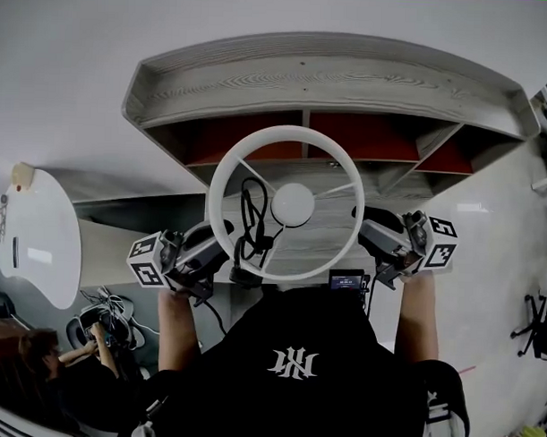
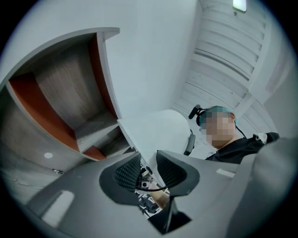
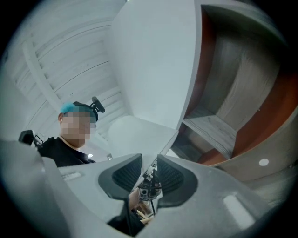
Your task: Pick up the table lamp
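Note:
In the head view the table lamp shows from above as a white round shade (image 1: 288,134) with spokes, a centre hub (image 1: 293,205) and a black cord (image 1: 254,217) hanging inside. It hangs in front of my chest, between both grippers. My left gripper (image 1: 215,247) clamps the shade's left wall and my right gripper (image 1: 367,231) clamps its right wall. In the left gripper view the white shade (image 2: 158,132) runs between the ribbed pads of the left gripper (image 2: 148,163). The right gripper view shows the shade (image 3: 153,69) caught the same way in the right gripper (image 3: 149,168).
A grey wooden shelf unit (image 1: 332,81) with red-backed compartments stands just beyond the lamp, seen also as the shelf (image 2: 56,102) and the shelf (image 3: 233,93). A white oval board (image 1: 35,236) lies at the left. Another person (image 1: 36,357) crouches by cables at the lower left.

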Available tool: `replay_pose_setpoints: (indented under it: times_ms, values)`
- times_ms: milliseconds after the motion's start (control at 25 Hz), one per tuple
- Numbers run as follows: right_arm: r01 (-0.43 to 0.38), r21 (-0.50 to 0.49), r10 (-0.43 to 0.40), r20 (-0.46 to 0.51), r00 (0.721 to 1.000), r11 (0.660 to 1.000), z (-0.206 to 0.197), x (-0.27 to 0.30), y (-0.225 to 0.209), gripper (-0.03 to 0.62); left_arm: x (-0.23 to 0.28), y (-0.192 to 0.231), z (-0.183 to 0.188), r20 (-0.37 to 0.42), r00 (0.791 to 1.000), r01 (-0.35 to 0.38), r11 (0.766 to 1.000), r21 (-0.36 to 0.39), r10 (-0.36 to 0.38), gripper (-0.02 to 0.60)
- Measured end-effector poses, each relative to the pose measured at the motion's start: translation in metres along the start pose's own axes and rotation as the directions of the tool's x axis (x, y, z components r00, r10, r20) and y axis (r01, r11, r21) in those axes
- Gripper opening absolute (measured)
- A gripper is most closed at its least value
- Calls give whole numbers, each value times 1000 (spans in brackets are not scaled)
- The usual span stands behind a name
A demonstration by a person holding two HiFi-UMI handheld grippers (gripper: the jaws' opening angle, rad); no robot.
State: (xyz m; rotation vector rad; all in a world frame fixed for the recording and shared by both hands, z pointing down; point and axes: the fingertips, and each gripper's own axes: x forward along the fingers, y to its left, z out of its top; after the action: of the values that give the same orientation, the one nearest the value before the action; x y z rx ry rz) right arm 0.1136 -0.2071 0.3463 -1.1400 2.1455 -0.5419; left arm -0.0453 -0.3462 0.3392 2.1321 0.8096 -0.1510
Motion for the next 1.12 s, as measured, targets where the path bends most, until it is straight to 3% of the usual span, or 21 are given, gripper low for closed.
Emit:
replay_pose_setpoints:
  times_ms: [400,1120]
  values:
    - [5,-104,-5,-2,1000,995,14,-1,18,103,12,-16,4,-2,1000,9,998,63,-9,115]
    - [-37,-138,42,35,999,990,19,-4,25,104,17,-19,1,-22,1000,19,997,70,-18,115]
